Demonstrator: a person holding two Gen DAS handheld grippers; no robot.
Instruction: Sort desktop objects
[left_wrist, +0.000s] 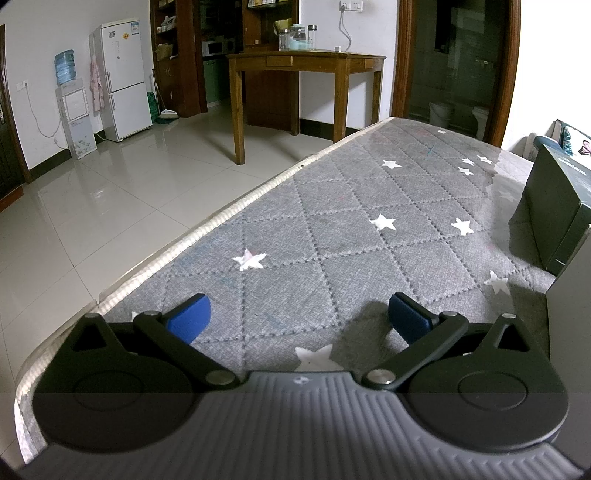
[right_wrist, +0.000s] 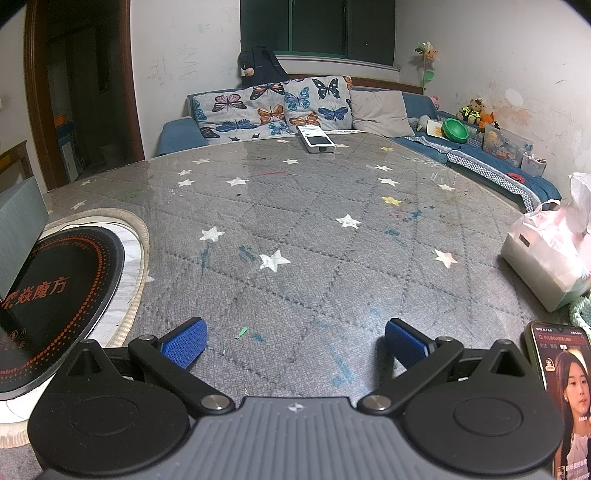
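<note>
My left gripper is open and empty, low over the grey star-patterned table cover. A dark green box stands at the right of that view. My right gripper is open and empty over the same cover. A white remote control lies at the table's far edge. A tissue pack in a pink bag sits at the right. A phone with a lit screen lies just right of the right gripper.
A round black induction cooker is set into the table at the left, with a grey-green box behind it. A sofa with butterfly cushions runs beyond the table. The table's left edge drops to tiled floor; a wooden table stands beyond.
</note>
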